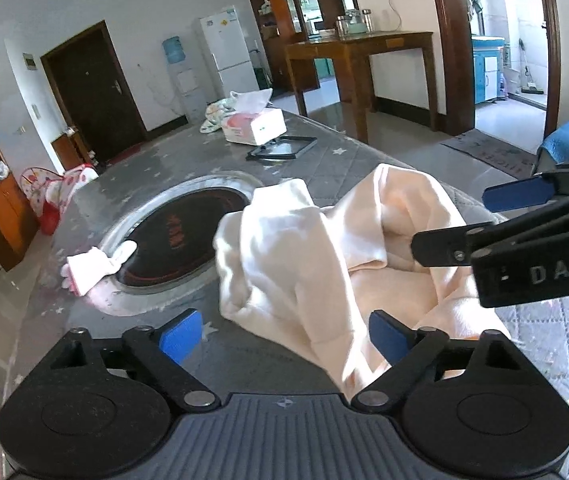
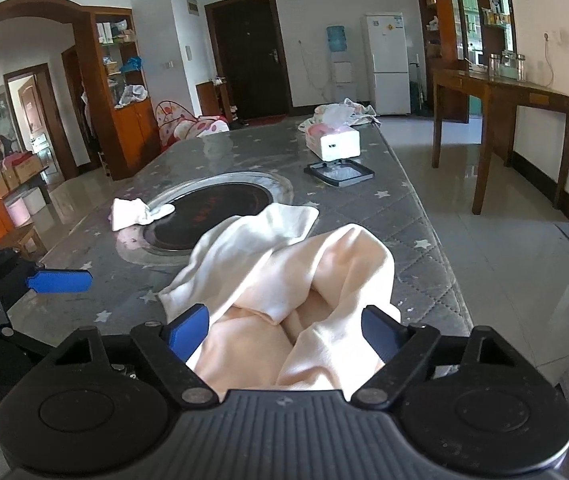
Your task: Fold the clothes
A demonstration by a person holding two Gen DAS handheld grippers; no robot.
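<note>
We've got the cream garment (image 2: 284,280) bunched on the grey table (image 2: 404,216), right in front of both tools. Our right gripper (image 2: 284,330) stands wide, cloth lying between its blue pads but not pinched. Our left gripper (image 1: 284,334) is wide too, the heap ahead and to its right. The cloth's long run heads away from us toward the round cooktop (image 2: 212,208); the right is nearer its bulk.

I'm seeing bare tabletop (image 2: 364,216) lying open beyond the crumpled garment (image 2: 284,264); tissue box (image 2: 338,142) and black tray (image 2: 340,174) are blocking farther back.
</note>
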